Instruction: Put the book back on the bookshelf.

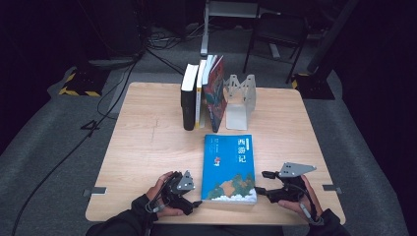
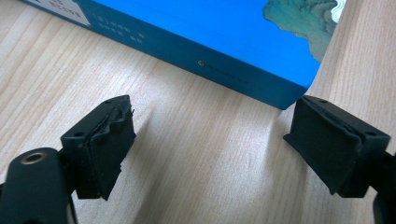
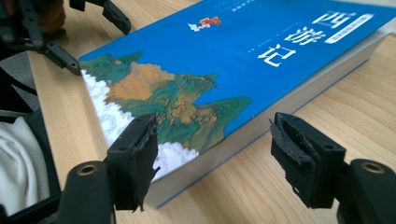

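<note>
Low in the centre of the high view, a blue book [image 1: 229, 167] is seen lying flat on the worktop [image 1: 147, 142], flanked by the left gripper [image 1: 195, 202] and the right gripper [image 1: 261, 183]. Both pairs of fingers are held spread, pinching nothing. A corner-only grip could be lost (the glossy cover looks slick), and the thick block could be skewed. White clouds and green hills are printed at its near end.
</note>
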`<state>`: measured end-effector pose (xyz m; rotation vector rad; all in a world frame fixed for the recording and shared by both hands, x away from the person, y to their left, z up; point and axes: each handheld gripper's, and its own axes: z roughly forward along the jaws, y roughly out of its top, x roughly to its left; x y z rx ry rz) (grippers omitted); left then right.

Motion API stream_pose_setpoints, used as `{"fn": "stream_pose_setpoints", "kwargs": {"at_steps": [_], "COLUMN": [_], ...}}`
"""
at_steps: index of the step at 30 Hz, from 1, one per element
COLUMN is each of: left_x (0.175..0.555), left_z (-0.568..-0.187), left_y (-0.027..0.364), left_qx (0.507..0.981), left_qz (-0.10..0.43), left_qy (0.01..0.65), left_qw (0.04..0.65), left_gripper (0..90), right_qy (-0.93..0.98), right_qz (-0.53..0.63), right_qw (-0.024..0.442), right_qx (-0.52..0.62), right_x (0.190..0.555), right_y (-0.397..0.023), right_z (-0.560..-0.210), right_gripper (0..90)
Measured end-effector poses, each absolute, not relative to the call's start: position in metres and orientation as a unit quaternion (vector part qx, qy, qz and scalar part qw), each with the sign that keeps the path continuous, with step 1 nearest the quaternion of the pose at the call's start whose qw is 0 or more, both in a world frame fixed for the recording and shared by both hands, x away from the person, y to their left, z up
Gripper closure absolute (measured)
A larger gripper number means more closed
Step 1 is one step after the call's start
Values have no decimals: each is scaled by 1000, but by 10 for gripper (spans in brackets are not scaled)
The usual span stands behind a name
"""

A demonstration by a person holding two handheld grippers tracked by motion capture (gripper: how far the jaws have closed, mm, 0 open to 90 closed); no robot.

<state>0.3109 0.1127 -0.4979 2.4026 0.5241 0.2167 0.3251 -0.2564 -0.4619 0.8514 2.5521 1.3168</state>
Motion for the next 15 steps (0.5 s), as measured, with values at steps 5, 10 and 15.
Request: {"fn": "stream_pose_setpoints", "kwargs": {"at_steps": [5,10,15], "left_x": [310,311,316], "left_z": [-497,-496,-496], "left_y": [112,113,118], "left_qx": [920,922,921], "left_qz": [85,77,78], "left_qy": [194,193,205], "left_qw": [329,325,323], "left_gripper": [149,160,162], "right_qy": [872,878,897], "right_qz": [403,392,360], "right_qw": [78,72,69], "right_qx": [266,266,247], "right_x": [329,321,319], "right_y": [-255,-270,-260], "right_z": [-471,-480,-491], "right_gripper": [315,344,330]}}
